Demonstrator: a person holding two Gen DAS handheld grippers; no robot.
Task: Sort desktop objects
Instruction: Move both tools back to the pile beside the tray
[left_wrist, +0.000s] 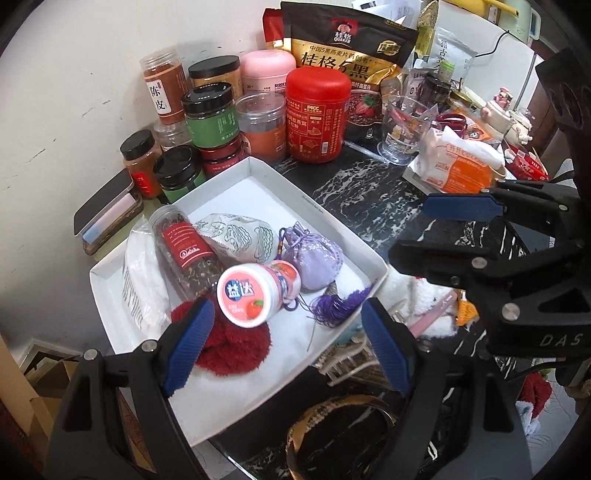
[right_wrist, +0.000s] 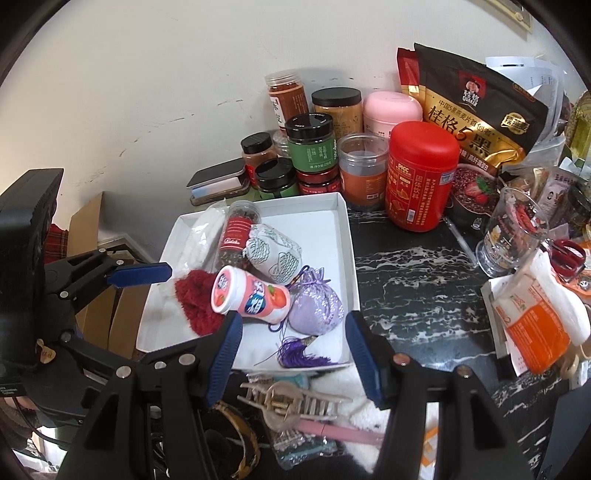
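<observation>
Clutter already sorted is seen in a white tray (left_wrist: 325, 206) set on the dark marbled worktop (left_wrist: 369, 192). A pink gum bottle (left_wrist: 255, 293) lies on its side in the tray, resting on a red fuzzy cloth (left_wrist: 236, 350) and touching a purple pouch (left_wrist: 317, 258) with a tassel (left_wrist: 340, 304). A clear tube (left_wrist: 184, 247) with a red label and a white printed pouch (left_wrist: 236, 236) are laid behind the bottle, and a white packet (left_wrist: 142, 280) is propped along the tray's far-left side.

Nothing is held by the left gripper (left_wrist: 286, 343); its jaws are spread wide above the tray's near edge. The right gripper (right_wrist: 291, 354) is likewise empty, with its jaws parted over the near corner of the tray, above a beige hair clip (right_wrist: 291, 402) that lies outside it on something white and fluffy.

Jars and canisters are crowded behind the tray against the wall, among them a red canister (left_wrist: 317, 114) and a green-labelled jar (left_wrist: 212, 110). A black oat bag (left_wrist: 347, 48) is stood behind these, and a clear glass (left_wrist: 404, 129) is placed to the right.
</observation>
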